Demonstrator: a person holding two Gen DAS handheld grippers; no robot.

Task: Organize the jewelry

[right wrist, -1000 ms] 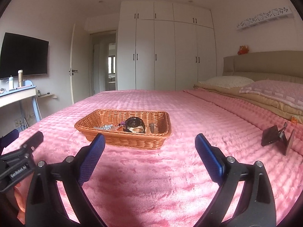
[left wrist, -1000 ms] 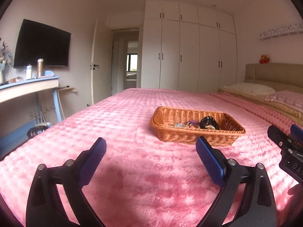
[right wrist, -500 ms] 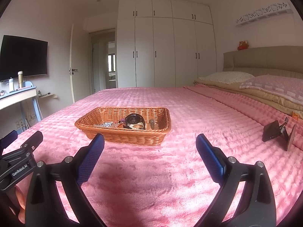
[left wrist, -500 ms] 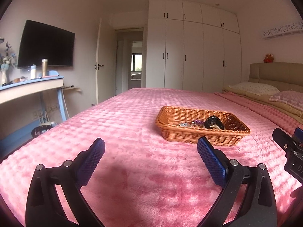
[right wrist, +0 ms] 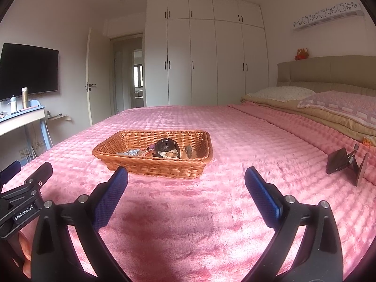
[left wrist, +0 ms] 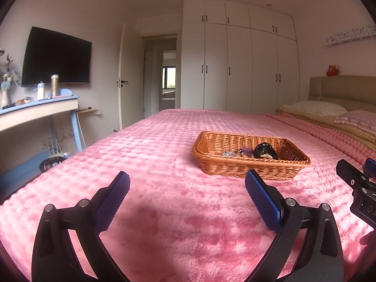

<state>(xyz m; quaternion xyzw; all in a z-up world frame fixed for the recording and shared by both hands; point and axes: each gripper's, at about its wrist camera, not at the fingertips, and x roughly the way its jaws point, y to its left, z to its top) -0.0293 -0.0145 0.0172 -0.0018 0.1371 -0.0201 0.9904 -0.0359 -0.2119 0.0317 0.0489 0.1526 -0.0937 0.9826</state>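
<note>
A woven wicker basket [left wrist: 237,164] [right wrist: 152,166] rests on the pink bedspread [left wrist: 164,164] [right wrist: 235,141]. Inside it lie a round black piece [left wrist: 264,150] [right wrist: 167,146], silver jewelry [left wrist: 229,154] [right wrist: 132,151] and a purple piece [left wrist: 245,150]. My left gripper [left wrist: 186,188] hovers open over the blanket, short of the basket and to its left. My right gripper [right wrist: 186,183] is open too, just in front of the basket's near right side. Both hold nothing. Each gripper shows at the edge of the other's view.
A dark phone on a stand [right wrist: 345,164] sits on the bed to the right. Pillows [right wrist: 329,103] and a headboard [right wrist: 329,70] lie beyond. A desk [left wrist: 40,110] with bottles, a wall TV [left wrist: 56,56] and white wardrobes [left wrist: 237,63] line the room.
Both grippers have tilted and shifted slightly, so the basket sits a little lower and nearer in both views. Both stay open.
</note>
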